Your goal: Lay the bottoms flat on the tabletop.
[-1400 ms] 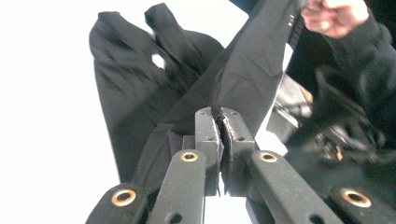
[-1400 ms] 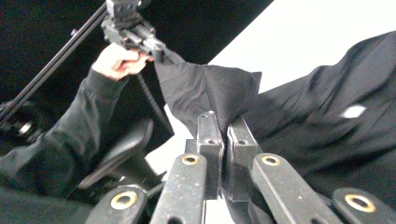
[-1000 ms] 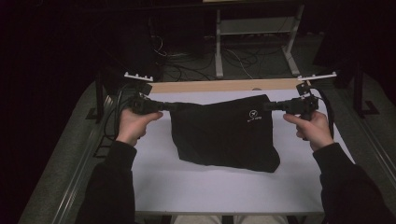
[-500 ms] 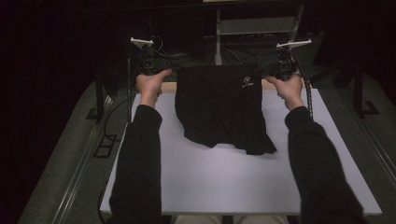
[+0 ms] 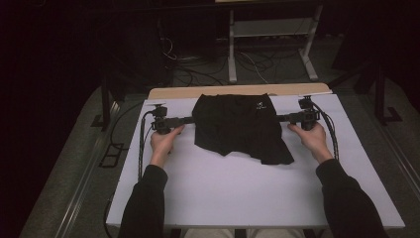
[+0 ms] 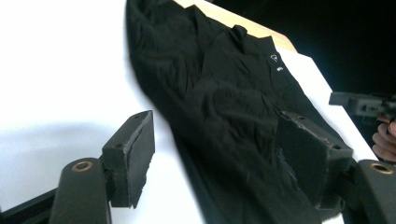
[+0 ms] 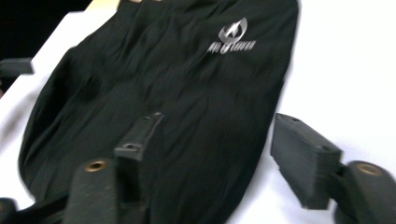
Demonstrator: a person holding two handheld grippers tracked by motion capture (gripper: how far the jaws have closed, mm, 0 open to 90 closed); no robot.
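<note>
Lying flat, black garment [image 5: 237,126] judged limp, light; regrip top corners. Left gripper [image 5: 190,119], right gripper [image 5: 280,118] jaws just opened, spread, nothing pinched.

The garment [image 5: 237,126] is showing up solid black all over, no stripes or checks, and it's wearing a small white flame-style logo [image 7: 232,36] with white lettering under it. There's also a tiny white tag mark [image 6: 279,68] peeking out near that logo in the left gripper view. The bench [image 5: 223,193] is looking plain white, with a strip of light tan wood [image 5: 173,92] running along its far edge. Both the left hand-held gripper [image 6: 212,158] and the right hand-held gripper [image 7: 215,158] are looking matte black, with little brass-coloured rings sitting at the jaw bases. The person's sleeves [image 5: 143,208] are reading dark, basically black.
</note>
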